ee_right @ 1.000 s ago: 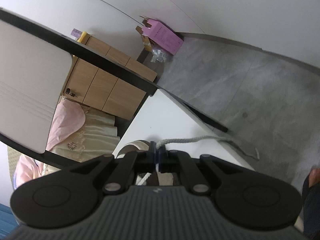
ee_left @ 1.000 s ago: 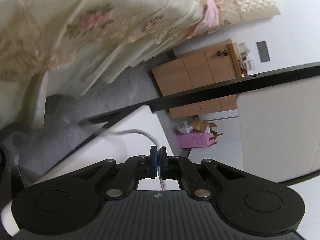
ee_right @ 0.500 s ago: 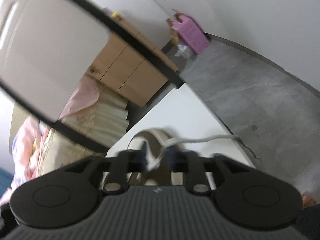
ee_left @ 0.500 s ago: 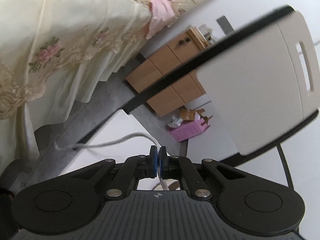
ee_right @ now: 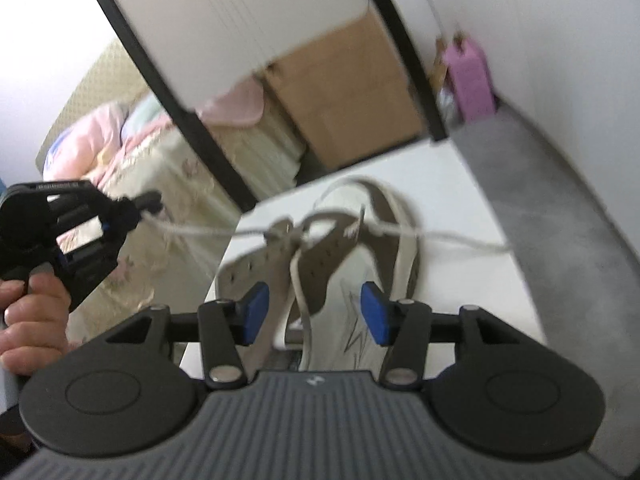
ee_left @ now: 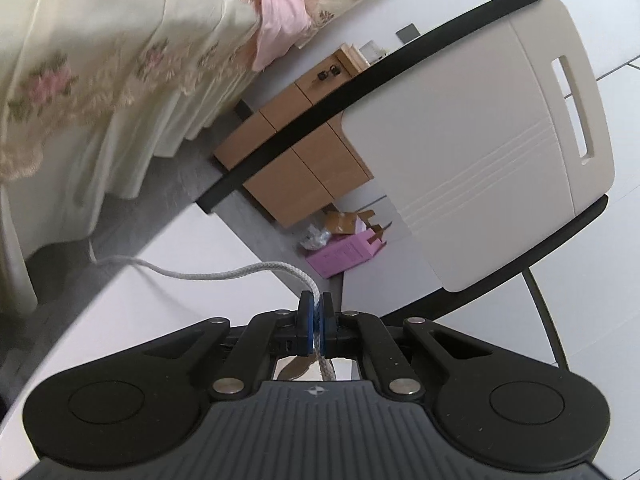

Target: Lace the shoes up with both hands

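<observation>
While your left tongs (ee_left: pixel 314 322) pinch the braided grey-white lace (ee_left: pixel 224 274) flat between their blue pads, the cord arcs out from the tips in a soft curve and trails across the smooth white desk (ee_left: pixel 192 256) to its edge. Your right tongs (ee_right: pixel 315 312) are opening, their blue rubbery pads standing wide apart with nothing pressed between them; the shoe (ee_right: pixel 360 240) lies on the desk just beyond them, seen through the gap. It is a low sneaker of grey-brown suede-like panels and off-white trim, with small punched eyelets along the flaps and a jagged line drawn on its pale side. Its lace crosses in a loose knot over the tongue, one end running left to your other tongs, which your hand (ee_right: pixel 28 320) holds at the frame's edge, the other end lying slack to the right across the desk. Behind the desk stands a chair (ee_left: pixel 472 140) with a matte white plastic back, a slot handle and faint ribs, on a black frame. A bed (ee_left: pixel 100 80) with a cream floral, lace-trimmed spread sits to the left.
</observation>
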